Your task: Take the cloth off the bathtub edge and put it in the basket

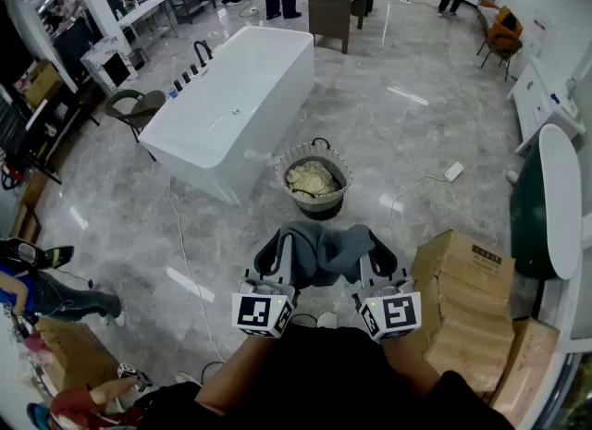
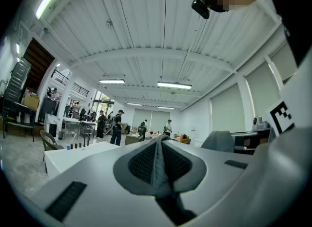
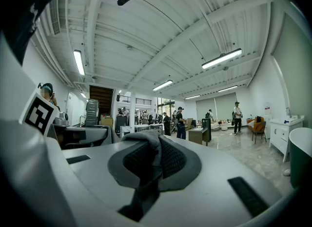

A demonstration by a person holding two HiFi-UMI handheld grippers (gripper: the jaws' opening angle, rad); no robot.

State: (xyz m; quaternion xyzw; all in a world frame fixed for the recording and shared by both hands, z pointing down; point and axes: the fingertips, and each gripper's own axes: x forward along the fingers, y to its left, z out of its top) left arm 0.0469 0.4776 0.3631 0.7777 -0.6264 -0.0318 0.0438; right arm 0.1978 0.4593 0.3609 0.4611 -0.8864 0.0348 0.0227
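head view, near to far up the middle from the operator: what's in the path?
grey cloth -> basket -> white bathtub -> dark cabinet

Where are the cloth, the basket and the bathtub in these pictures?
cloth [image 1: 326, 251]: head view, its bunched middle.
basket [image 1: 319, 208]: head view, its near wall.
bathtub [image 1: 259, 123]: head view, its right side.

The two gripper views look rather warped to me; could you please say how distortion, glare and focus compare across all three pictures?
Head view: sharp and evenly lit, with white glare streaks on the glossy floor. Left gripper view: strong fisheye bending the ceiling, black corners, blown-out light strips. Right gripper view: the same warping and dark rim; the close cloth looks slightly soft.
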